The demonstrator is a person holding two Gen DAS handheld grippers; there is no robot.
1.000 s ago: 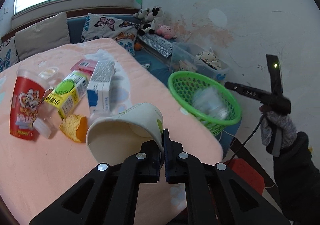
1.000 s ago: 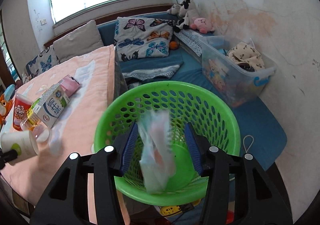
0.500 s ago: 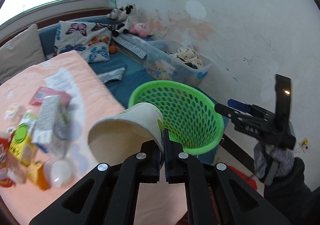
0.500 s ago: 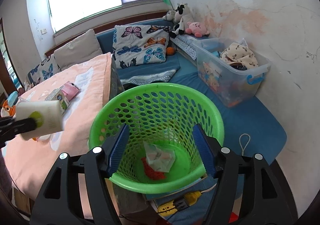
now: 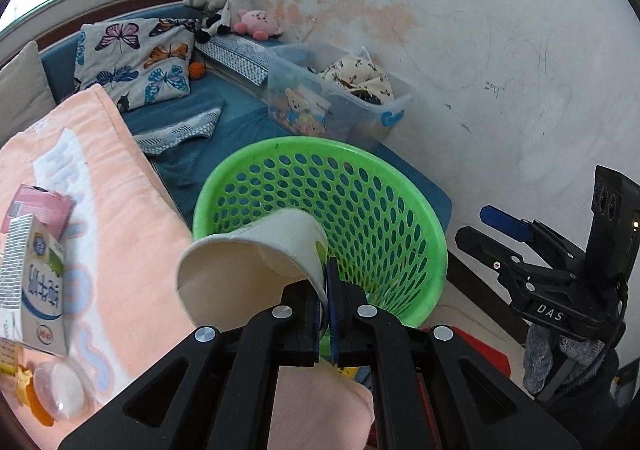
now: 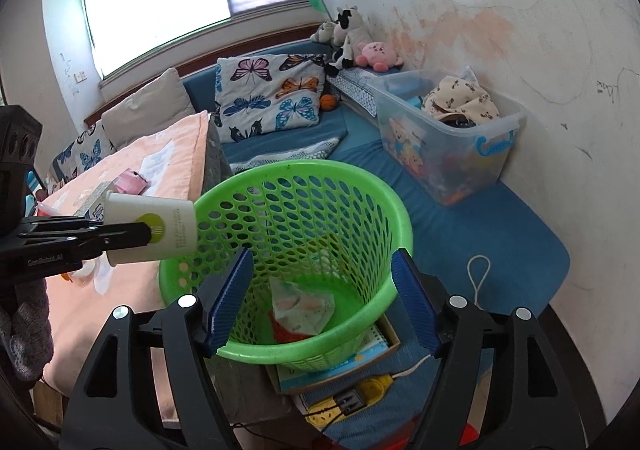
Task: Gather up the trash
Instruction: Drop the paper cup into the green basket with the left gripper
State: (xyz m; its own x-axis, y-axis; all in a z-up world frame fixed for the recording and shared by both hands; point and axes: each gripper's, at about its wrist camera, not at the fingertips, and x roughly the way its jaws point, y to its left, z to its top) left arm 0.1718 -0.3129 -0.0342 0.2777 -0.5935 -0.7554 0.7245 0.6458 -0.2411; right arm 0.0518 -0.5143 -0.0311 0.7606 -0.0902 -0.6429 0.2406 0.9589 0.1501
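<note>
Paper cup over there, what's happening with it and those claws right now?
Left gripper shut on paper cup, cup at green basket rim. Right gripper open over basket; crumpled wrapper inside. Nothing in the way.

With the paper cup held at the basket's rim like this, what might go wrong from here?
1. The left gripper pinches only the wall of the paper cup, which lies sideways at the rim of the green basket; released now, it may fall outside.
2. The basket stands on a stack of books, so a knock might tip it.
</note>
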